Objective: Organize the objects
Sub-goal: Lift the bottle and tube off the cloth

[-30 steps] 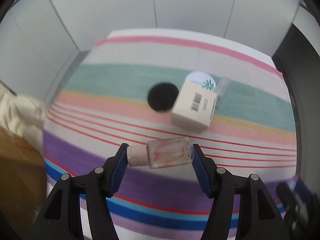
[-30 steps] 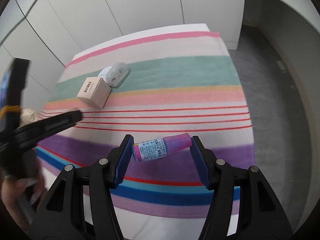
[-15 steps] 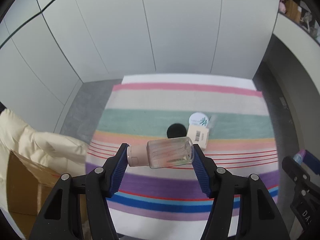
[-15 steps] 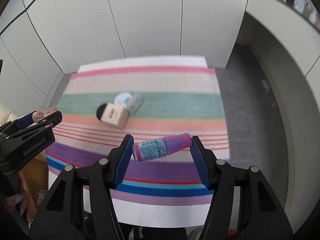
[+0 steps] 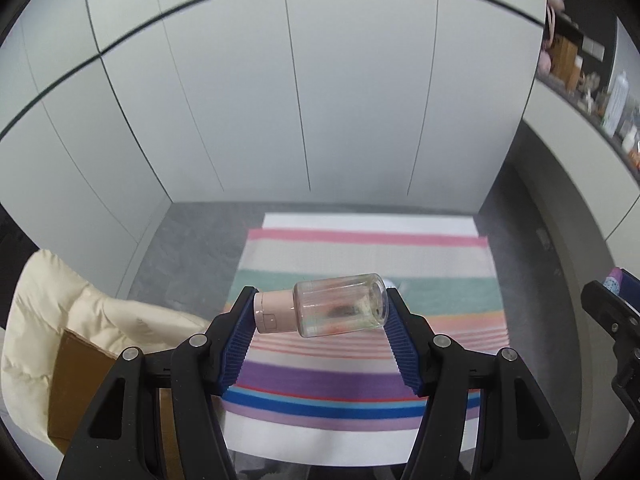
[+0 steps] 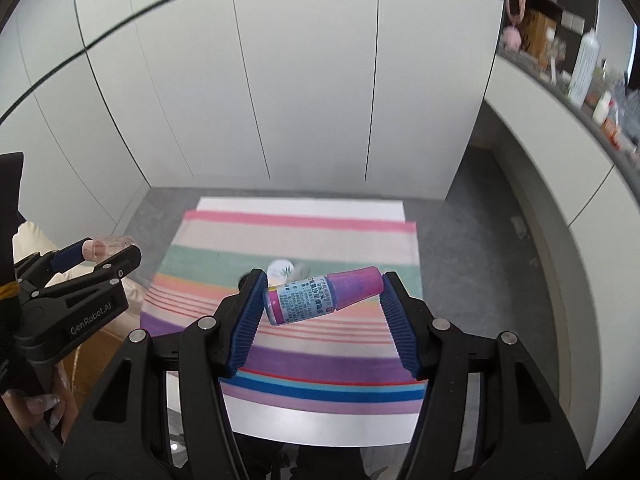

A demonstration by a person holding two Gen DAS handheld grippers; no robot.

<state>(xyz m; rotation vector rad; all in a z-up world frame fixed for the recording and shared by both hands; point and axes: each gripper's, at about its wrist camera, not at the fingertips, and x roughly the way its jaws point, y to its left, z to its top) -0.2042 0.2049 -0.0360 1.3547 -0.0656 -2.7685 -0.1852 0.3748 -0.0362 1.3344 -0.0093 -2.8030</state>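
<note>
My left gripper [image 5: 320, 312] is shut on a clear bottle with a pink cap [image 5: 324, 306], held sideways high above the striped cloth [image 5: 360, 252]. My right gripper [image 6: 322, 298] is shut on a small purple bottle with a blue label [image 6: 320, 296], also held sideways high above the cloth [image 6: 288, 232]. The left gripper [image 6: 96, 254] and its clear bottle [image 6: 112, 245] show at the left of the right wrist view. A round white lid [image 6: 281, 270] lies on the green stripe far below, partly hidden by the purple bottle.
A cream padded jacket [image 5: 48, 320] lies over a brown box [image 5: 80, 380] left of the table. Grey floor [image 6: 480, 240] surrounds the table. White cabinet panels [image 5: 320, 100] stand behind. A shelf with bottles [image 6: 580, 68] is at the upper right.
Both grippers have risen far above the table with their bottles still held. The table and the objects on it now look much smaller and lower in both views.
</note>
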